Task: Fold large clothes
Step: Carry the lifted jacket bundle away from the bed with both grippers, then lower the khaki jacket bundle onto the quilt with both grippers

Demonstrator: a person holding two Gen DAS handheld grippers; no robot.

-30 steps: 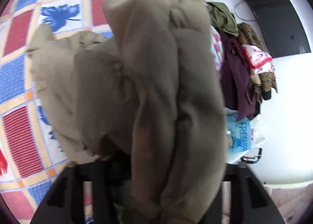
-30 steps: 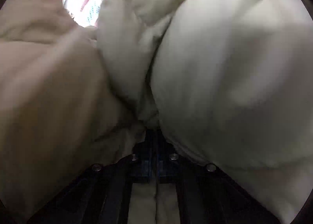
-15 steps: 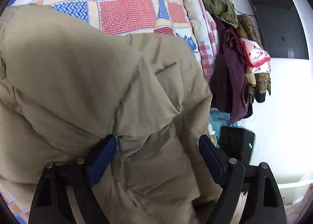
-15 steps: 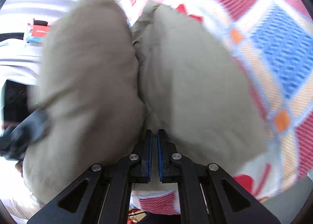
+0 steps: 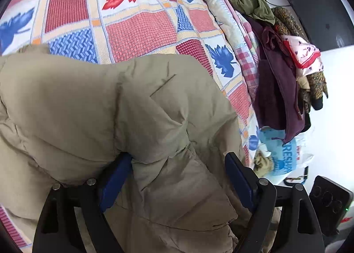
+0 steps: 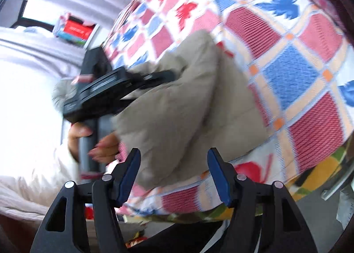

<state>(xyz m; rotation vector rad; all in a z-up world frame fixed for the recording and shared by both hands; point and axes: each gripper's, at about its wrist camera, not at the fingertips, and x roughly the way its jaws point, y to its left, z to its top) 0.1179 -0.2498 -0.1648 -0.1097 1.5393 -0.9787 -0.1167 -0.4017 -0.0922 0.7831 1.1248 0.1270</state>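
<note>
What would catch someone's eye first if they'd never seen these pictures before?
Probably the puffy beige coat, bunched in the foreground of the left wrist view, with the open left gripper around a fold of it. Next, the loud patchwork bedspread under it, red and blue squares with leaf prints. A heap of dark clothes hangs off the bed's right edge, and the right gripper stands open just short of the coat.

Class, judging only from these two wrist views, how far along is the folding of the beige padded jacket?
Done: the beige jacket lies bunched on the patchwork quilt. In hand: nothing; left gripper and right gripper are open. Left: neat, flat folds, not yet visible.
</note>
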